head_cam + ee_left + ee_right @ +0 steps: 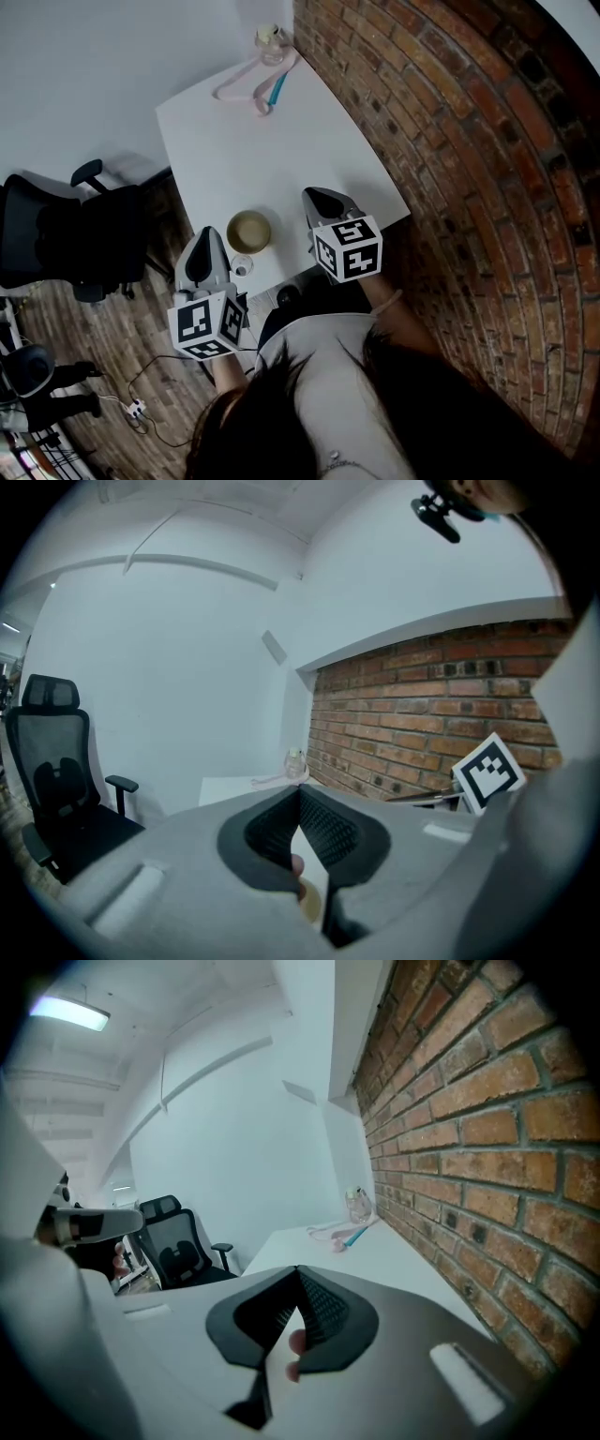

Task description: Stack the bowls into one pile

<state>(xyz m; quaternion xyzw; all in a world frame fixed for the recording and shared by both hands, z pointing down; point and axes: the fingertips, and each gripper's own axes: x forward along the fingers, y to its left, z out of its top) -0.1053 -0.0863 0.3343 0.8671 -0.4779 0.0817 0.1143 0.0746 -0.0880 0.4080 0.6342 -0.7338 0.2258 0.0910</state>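
A tan bowl [248,231] sits on the white table [281,150] near its front edge; I cannot tell whether others are nested in it. My left gripper [208,240] hovers just left of the bowl, its jaws closed together and empty. My right gripper [319,199] is to the right of the bowl, also shut on nothing. In the left gripper view the jaws [300,794] meet at their tips, and a tan sliver of the bowl [311,904] shows below them. In the right gripper view the jaws [298,1274] meet too, pointing along the table.
A pink hanger [246,82] with a teal item and a glass jar [270,42] lie at the table's far end. A small clear object [241,267] sits by the front edge. A brick wall [469,169] runs along the right; an office chair [75,234] stands left.
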